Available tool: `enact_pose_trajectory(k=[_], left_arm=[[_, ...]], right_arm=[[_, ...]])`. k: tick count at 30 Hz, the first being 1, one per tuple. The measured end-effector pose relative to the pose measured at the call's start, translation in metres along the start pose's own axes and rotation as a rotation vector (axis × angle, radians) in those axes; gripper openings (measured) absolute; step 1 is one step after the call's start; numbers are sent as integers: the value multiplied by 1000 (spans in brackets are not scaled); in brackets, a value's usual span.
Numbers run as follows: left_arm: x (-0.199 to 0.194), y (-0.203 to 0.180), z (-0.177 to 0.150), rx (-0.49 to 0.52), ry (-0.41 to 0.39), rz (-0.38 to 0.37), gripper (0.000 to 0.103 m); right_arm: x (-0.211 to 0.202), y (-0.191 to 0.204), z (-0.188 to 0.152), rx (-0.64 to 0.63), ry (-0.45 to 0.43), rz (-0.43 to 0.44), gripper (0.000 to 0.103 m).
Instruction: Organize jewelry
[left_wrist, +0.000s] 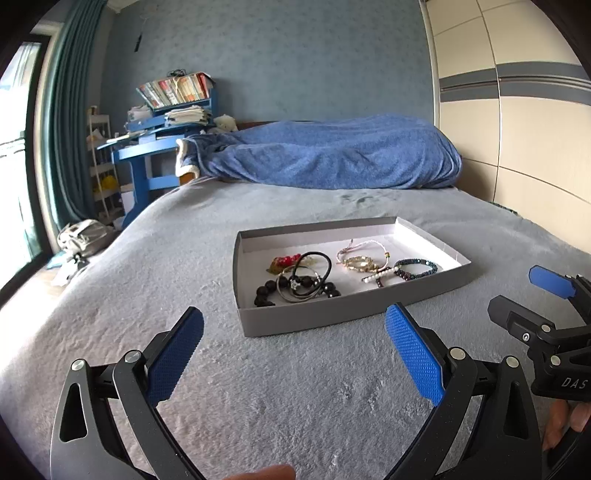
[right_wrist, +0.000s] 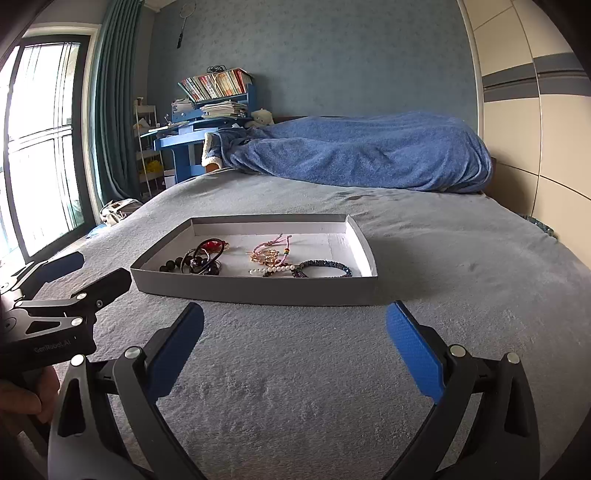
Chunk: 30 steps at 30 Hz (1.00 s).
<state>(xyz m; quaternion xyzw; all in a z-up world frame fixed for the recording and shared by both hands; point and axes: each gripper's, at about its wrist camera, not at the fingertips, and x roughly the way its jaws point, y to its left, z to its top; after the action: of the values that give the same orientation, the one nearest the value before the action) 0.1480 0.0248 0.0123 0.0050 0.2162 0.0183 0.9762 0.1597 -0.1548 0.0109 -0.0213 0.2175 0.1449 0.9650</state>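
Observation:
A shallow grey tray (left_wrist: 317, 317) (right_wrist: 258, 291) lies on the grey bed cover. Inside it sit a black bead bracelet (left_wrist: 266, 291), a black hair tie (left_wrist: 314, 264) over silver rings, a red bead piece (left_wrist: 286, 260), a gold chain (left_wrist: 360, 264) (right_wrist: 267, 256), a pink cord bracelet (left_wrist: 364, 245), a pearl strand (left_wrist: 376, 275) and a dark blue beaded bracelet (left_wrist: 417, 266) (right_wrist: 327, 267). My left gripper (left_wrist: 293, 354) hovers open just short of the tray's near wall, holding nothing. My right gripper (right_wrist: 295, 350) is open too, in front of the tray, and holds nothing.
A rumpled blue blanket (left_wrist: 332, 155) lies across the far end of the bed. A blue desk (left_wrist: 147, 151) stacked with books stands at the back left by a window and teal curtain. A pale wardrobe (left_wrist: 517, 110) lines the right side. A bag (left_wrist: 83, 236) lies on the floor.

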Motion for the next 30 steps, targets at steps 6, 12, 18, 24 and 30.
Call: enact_pose_trajectory(k=[6, 12, 18, 24, 30], left_arm=[[0, 0, 0, 0, 1, 0, 98], [1, 0, -1, 1, 3, 0, 98], [1, 0, -1, 1, 4, -1, 98], [1, 0, -1, 2, 4, 0, 98], [2, 0, -2, 3, 4, 0, 98]], right_arm=[[0, 0, 0, -1, 0, 0, 97], [0, 0, 0, 0, -1, 3, 97], [0, 0, -1, 0, -1, 3, 97], [0, 0, -1, 0, -1, 3, 97], [0, 0, -1, 0, -1, 3, 97]])
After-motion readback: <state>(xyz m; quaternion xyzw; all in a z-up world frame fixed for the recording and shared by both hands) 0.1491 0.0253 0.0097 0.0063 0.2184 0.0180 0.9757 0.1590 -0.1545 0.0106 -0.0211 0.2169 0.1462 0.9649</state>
